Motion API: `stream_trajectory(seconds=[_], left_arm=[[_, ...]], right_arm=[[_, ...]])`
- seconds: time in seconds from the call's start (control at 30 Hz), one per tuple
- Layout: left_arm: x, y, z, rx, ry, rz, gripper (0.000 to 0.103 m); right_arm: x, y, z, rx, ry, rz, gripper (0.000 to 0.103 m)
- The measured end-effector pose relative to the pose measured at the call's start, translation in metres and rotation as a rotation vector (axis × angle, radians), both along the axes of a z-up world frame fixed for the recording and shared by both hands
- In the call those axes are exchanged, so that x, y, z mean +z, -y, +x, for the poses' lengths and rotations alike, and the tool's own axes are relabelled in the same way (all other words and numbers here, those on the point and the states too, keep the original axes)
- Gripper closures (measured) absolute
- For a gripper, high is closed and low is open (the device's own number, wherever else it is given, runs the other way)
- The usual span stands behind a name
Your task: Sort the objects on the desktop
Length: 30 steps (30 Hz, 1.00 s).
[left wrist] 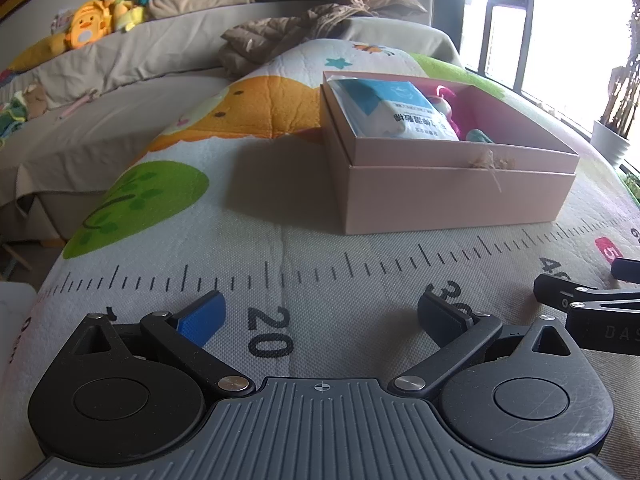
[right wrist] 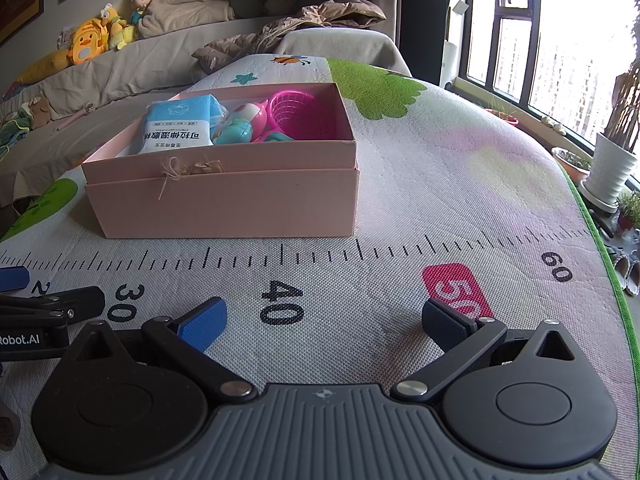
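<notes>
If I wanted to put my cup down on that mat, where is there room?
Bare mat lies between the pink box and both open grippers, and right of the box toward the green edge. Inside, it is crowded: packet, toys, pink basket.

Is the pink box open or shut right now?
Open. The pink box has no lid on top, and a wipes packet, a toy and a pink basket show inside.

Box (right wrist: 224, 204) on the mat (right wrist: 440, 184); inside, packet (right wrist: 178, 128) left, basket (right wrist: 300, 114) right.
</notes>
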State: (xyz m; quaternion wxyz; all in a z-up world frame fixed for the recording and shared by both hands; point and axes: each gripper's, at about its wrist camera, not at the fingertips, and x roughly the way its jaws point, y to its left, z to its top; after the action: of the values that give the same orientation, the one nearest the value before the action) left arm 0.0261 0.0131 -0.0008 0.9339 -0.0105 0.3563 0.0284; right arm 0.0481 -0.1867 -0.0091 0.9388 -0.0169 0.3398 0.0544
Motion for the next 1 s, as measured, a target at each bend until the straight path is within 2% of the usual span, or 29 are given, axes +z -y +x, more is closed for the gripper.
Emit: stream_trajectory(seconds=[1.0], left_arm=[[-0.0007, 0.0003, -0.0002, 0.001, -0.001, 0.001, 0.0]], right_arm=[[0.0002, 0.0001, 0.0005, 0.0, 0.0, 0.0, 0.0]])
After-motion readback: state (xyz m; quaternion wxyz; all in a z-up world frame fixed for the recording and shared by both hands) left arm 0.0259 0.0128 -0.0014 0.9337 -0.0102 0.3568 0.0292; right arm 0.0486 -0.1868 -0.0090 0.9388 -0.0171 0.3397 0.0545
